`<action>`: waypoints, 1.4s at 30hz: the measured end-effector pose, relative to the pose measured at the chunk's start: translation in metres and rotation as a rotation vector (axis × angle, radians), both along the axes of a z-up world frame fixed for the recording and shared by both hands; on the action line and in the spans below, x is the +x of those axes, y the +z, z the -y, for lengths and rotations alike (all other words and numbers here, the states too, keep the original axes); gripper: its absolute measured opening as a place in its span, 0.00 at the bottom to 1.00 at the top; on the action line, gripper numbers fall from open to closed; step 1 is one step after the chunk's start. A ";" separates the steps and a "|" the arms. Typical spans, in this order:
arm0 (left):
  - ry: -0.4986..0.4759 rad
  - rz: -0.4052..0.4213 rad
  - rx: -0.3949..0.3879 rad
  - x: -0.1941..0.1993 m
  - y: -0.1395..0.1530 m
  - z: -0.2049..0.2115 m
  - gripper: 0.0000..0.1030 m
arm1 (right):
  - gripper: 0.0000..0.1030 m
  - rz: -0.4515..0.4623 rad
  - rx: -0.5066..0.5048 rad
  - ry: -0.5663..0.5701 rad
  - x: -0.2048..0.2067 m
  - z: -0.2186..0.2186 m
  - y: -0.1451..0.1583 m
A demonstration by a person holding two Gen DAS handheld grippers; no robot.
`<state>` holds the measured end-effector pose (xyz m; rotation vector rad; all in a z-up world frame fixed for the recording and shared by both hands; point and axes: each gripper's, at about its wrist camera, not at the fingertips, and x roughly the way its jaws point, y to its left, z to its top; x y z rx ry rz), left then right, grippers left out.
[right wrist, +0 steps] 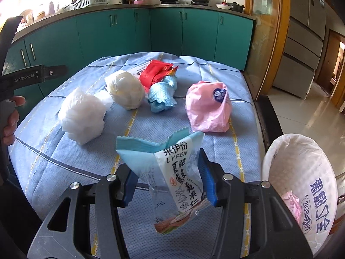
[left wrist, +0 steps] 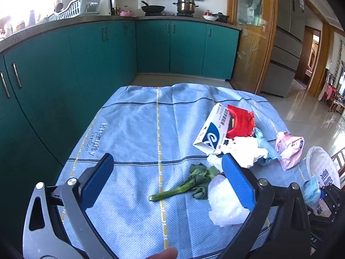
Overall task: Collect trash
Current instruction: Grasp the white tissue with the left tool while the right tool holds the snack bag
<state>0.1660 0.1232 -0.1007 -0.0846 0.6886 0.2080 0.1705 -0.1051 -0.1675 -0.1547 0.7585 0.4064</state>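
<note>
Several crumpled bags (right wrist: 83, 116) surround the right gripper (right wrist: 168, 183) pinching a snack wrapper (right wrist: 174, 172); left gripper (left wrist: 166, 181) spread.

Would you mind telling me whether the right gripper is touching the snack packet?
Touching. The right wrist view shows the right gripper with both blue jaws pressed against the snack packet, holding it above the tablecloth.

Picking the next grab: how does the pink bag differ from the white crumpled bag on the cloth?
The pink bag is pink with a round blue logo; the white crumpled bag is plain, translucent white. The pink bag lies nearer the lined bin; the white one sits at the far left, by the cream wad. Both are bunched plastic, resting untouched.
</note>
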 end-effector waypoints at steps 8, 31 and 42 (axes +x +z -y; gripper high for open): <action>-0.023 -0.027 -0.026 0.002 -0.005 0.002 0.97 | 0.51 0.004 0.003 0.025 -0.003 -0.009 -0.001; -0.114 -0.007 -0.086 -0.002 0.000 0.008 0.97 | 0.60 0.014 0.043 0.033 -0.005 -0.006 0.003; -0.239 0.065 -0.133 -0.011 0.011 0.022 0.97 | 0.63 0.011 0.062 0.003 -0.001 -0.001 0.005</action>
